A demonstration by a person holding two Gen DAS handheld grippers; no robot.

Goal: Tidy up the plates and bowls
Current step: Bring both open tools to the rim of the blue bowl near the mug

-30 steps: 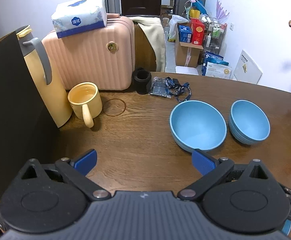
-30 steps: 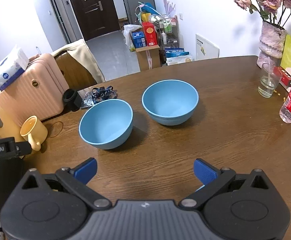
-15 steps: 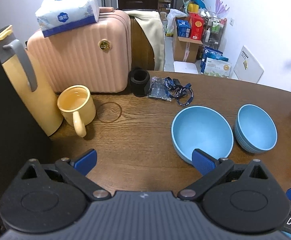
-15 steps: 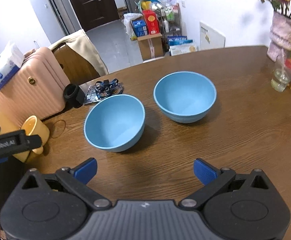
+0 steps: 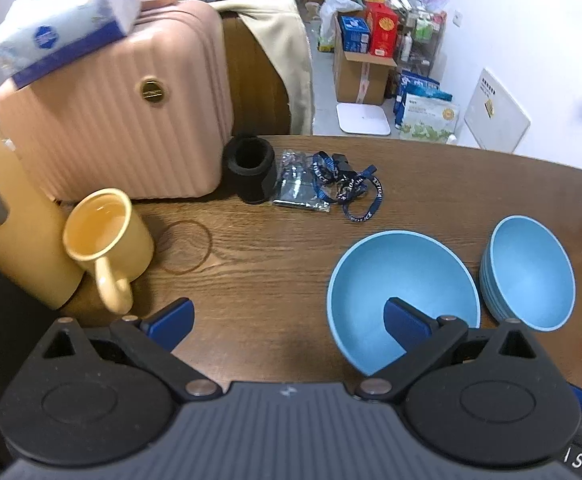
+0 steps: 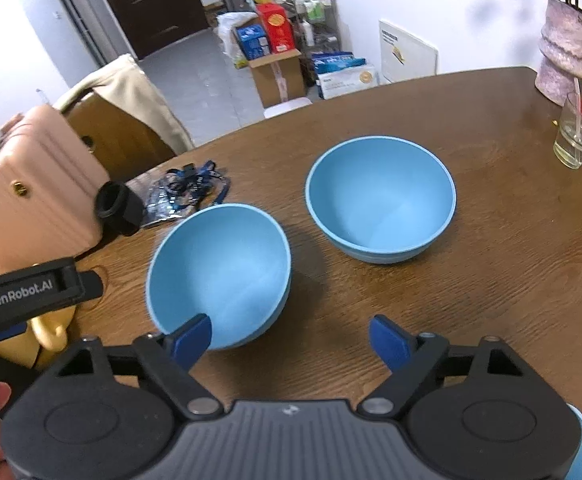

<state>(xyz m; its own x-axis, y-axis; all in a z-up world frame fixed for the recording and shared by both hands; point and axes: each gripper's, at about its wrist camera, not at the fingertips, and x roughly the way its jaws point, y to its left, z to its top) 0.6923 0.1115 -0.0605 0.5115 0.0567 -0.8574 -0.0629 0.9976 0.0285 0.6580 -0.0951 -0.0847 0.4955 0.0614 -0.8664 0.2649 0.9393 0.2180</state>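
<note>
While closing, the right tool (image 6: 290, 338) tilts over the near bowl (image 6: 219, 272).

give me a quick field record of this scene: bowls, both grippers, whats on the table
surface: brown wooden table
near bowl: blue, upright, empty
far bowl: blue, upright, empty, apart from the near one
left gripper: open, one finger over the near bowl's rim, nothing gripped
right gripper: jaws closing, one finger at the near bowl's rim, nothing gripped
other items: yellow mug, black cup, blue lanyard, drinking glass
stacking: not yet done
</note>
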